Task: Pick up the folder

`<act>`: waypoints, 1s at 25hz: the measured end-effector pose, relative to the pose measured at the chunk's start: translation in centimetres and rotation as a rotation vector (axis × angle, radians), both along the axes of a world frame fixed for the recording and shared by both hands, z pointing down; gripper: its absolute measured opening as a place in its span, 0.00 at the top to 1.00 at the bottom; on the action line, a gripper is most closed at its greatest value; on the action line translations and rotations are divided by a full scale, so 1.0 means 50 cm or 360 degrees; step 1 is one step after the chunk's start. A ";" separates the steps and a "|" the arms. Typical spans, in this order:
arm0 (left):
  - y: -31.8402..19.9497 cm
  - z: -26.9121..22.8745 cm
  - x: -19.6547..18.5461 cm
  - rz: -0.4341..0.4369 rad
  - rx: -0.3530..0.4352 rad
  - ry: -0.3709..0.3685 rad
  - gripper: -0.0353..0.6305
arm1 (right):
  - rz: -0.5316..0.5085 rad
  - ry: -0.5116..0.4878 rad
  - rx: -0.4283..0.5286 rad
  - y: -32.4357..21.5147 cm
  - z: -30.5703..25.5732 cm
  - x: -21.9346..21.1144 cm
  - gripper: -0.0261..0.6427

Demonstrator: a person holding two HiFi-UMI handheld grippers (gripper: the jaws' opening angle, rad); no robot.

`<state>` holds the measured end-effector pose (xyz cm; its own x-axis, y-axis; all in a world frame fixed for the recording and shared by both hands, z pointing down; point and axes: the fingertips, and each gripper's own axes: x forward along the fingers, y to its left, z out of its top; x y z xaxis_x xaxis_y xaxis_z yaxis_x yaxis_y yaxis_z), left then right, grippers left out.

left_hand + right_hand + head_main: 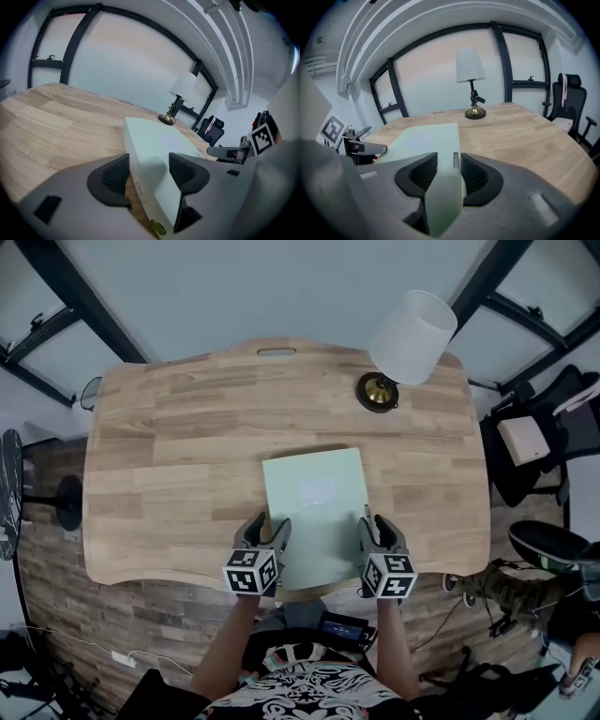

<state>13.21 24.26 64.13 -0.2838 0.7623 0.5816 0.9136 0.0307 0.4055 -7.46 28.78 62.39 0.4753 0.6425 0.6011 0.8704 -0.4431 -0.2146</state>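
A pale green folder (314, 512) lies flat on the wooden table (187, 427), its near end at the table's front edge. My left gripper (269, 532) straddles the folder's near left edge; in the left gripper view the folder (159, 140) passes between the dark pads (115, 176), with a gap showing at the left pad. My right gripper (380, 532) straddles the near right edge. In the right gripper view the folder's edge (426, 138) fills most of the space between the pads (473, 174), and I see no pressing. Both grippers stand open.
A lamp (408, 338) with a white shade and brass base stands at the table's far right. A black office chair (534, 446) sits off the right side. Dark window frames and a grey floor surround the table.
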 end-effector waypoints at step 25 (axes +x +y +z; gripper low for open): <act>0.033 0.049 -0.014 -0.0134 0.0110 -0.0273 0.49 | -0.0119 0.0393 0.0440 0.035 0.081 0.038 0.55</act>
<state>12.49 25.90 66.57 -0.3204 0.7473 0.5821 0.8290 -0.0761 0.5540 -5.55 30.52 66.45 0.6669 0.4303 0.6084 0.7451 -0.3994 -0.5342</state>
